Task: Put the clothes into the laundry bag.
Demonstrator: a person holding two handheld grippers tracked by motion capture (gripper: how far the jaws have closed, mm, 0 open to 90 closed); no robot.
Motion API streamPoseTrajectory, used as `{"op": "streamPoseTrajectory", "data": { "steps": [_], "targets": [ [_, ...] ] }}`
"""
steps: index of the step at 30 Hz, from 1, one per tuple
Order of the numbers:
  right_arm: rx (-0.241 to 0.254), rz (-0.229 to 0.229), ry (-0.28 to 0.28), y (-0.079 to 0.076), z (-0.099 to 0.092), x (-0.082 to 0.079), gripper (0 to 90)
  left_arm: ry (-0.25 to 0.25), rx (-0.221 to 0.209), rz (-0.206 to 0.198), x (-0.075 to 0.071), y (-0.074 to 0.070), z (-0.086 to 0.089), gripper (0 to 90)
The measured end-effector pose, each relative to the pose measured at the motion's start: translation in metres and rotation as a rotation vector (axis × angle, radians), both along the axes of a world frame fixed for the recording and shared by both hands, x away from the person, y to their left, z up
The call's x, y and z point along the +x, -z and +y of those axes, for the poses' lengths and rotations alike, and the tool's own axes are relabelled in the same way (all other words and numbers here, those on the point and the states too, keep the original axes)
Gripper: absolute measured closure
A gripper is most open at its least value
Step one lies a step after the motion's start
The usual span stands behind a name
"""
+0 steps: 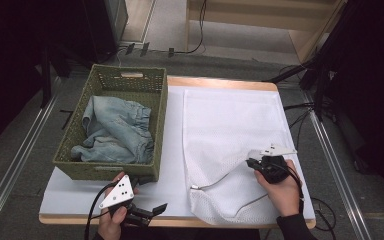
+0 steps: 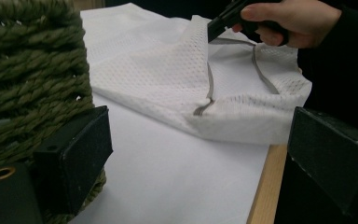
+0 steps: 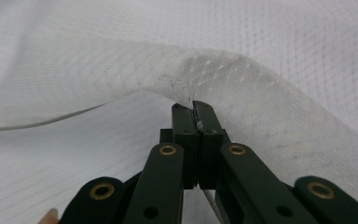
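one wooden table [image 1: 220, 83] under a white sheet stands on grey carpet with dark stands around it. on it, a white mesh laundry bag [image 1: 230, 125] lies flat beside a green woven basket [image 1: 152, 125] of pale denim [image 1: 115, 130]. right gripper [image 1: 252, 162] pinches the bag's zipper edge, lifting it. left gripper [image 1: 152, 210], jaws wide, sits near the basket's front corner.

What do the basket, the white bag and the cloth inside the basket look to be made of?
The basket looks woven from thick, twisted olive-green cord, matte; whether paper or fibre is unclear. The white bag looks like a fine synthetic mesh: tiny holes, slightly see-through, with a grey zipper. The right gripper pinches it. The cloth looks like faded blue denim with gathered, ruffled edges.
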State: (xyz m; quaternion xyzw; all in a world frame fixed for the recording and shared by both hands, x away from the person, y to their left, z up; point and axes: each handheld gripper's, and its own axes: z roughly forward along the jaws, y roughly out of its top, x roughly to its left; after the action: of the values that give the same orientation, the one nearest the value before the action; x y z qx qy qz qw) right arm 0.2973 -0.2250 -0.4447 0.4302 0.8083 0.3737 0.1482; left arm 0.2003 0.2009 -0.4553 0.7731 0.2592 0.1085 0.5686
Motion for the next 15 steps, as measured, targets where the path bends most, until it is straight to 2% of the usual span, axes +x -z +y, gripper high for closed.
{"op": "streamPoseTrajectory", "data": {
  "steps": [3,5,8,10,13,15],
  "targets": [
    [0.045,-0.034,-0.061,-0.015,-0.001,-0.016,90.0,0.003,-0.009,-0.017,-0.003,-0.004,-0.002,6.9],
    [0.062,-0.061,-0.077,-0.020,-0.002,-0.024,90.0,-0.001,-0.016,-0.037,-0.008,-0.010,-0.004,6.9],
    [0.118,-0.102,-0.106,-0.021,-0.005,-0.032,90.0,-0.003,-0.032,-0.071,-0.014,-0.023,-0.007,6.9],
    [0.131,-0.131,-0.104,-0.021,-0.008,-0.034,90.0,-0.007,-0.047,-0.088,-0.017,-0.033,-0.007,6.9],
    [0.148,-0.145,-0.099,-0.021,-0.010,-0.035,90.0,-0.035,-0.065,-0.079,-0.016,-0.046,-0.004,6.8],
    [0.152,-0.146,-0.104,-0.021,-0.010,-0.035,90.0,-0.086,-0.063,-0.072,-0.013,-0.055,0.001,6.6]
  ]
}}
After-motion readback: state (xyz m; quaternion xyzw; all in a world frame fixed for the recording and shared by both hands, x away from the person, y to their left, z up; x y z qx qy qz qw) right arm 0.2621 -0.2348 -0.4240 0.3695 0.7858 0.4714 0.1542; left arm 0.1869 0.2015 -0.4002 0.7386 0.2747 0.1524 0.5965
